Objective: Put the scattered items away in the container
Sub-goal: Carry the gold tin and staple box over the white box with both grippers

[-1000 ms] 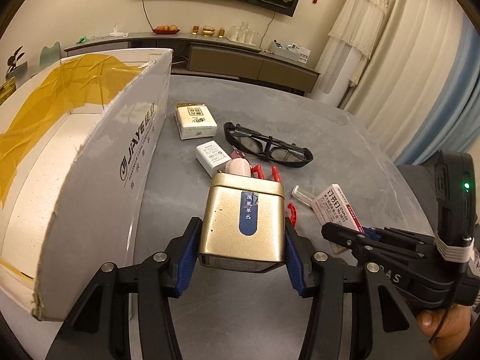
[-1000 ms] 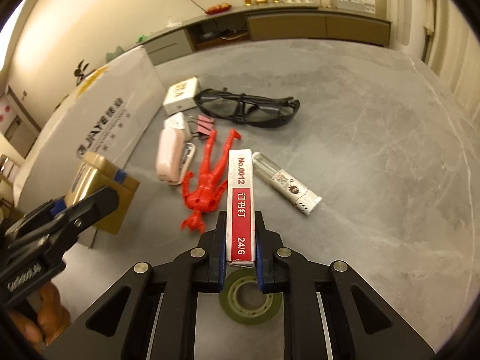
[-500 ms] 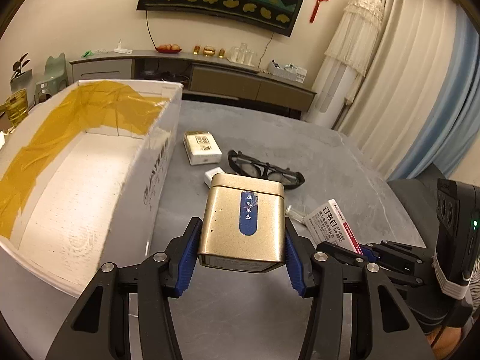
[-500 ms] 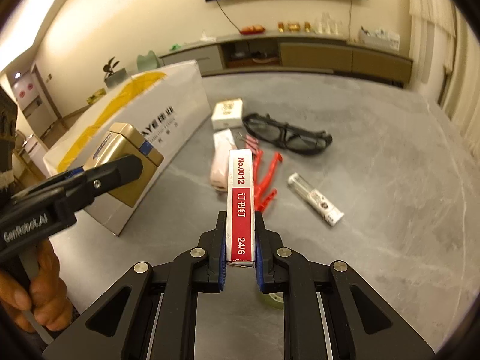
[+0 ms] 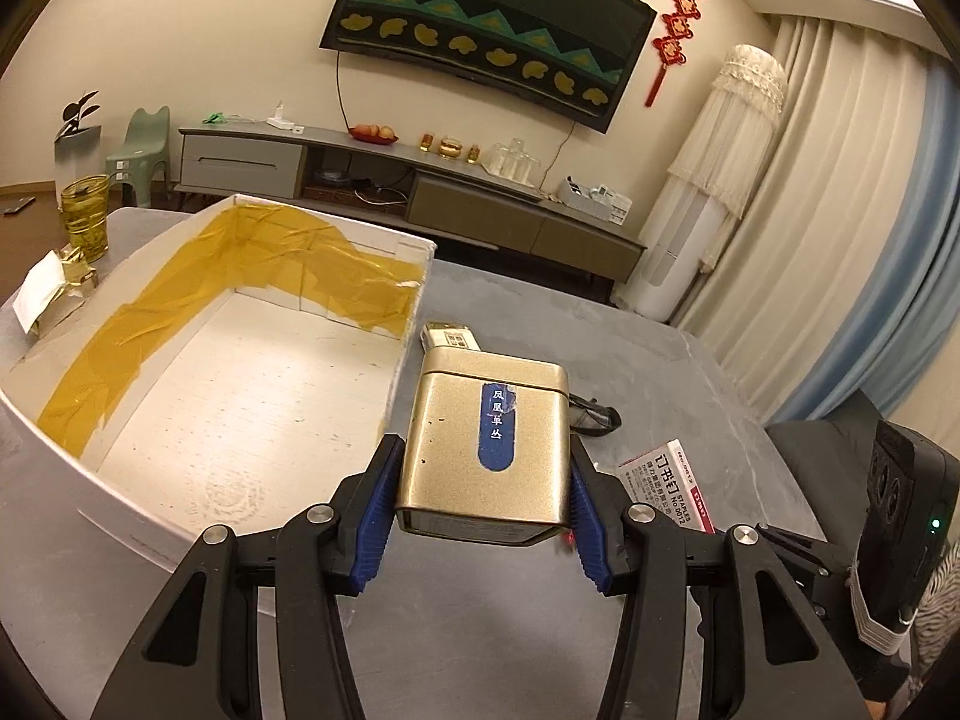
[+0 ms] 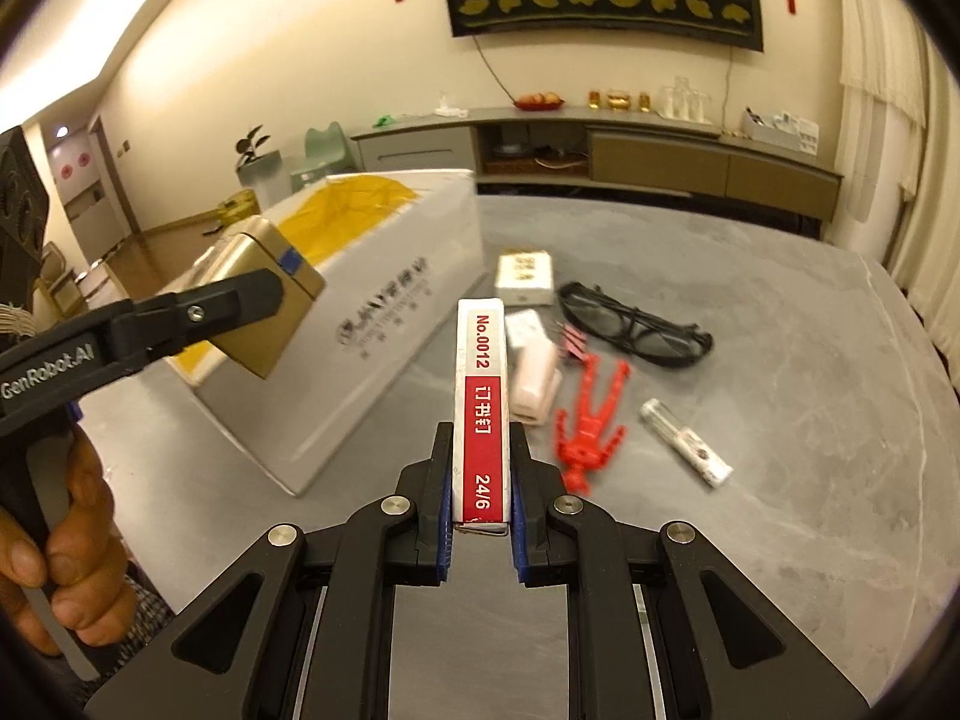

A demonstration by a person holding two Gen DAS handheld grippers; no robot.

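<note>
Left claw (image 5: 483, 516) around gold tin (image 5: 486, 450)

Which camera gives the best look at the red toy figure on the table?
The right wrist view: the red toy figure lies in full view on the grey table, slightly blurred. The left wrist view shows almost none of it, since the gold tin blocks that spot.

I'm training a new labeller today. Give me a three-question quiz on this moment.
1. True or false: the left claw holds a gold tin.
2. What does the right claw grip? A) glasses B) staple box C) red figure
3. Fill in: the inside of the white box is ___ of items.

Key: 1 true; 2 B, the staple box; 3 empty. The glasses and red figure lie on the table.
</note>
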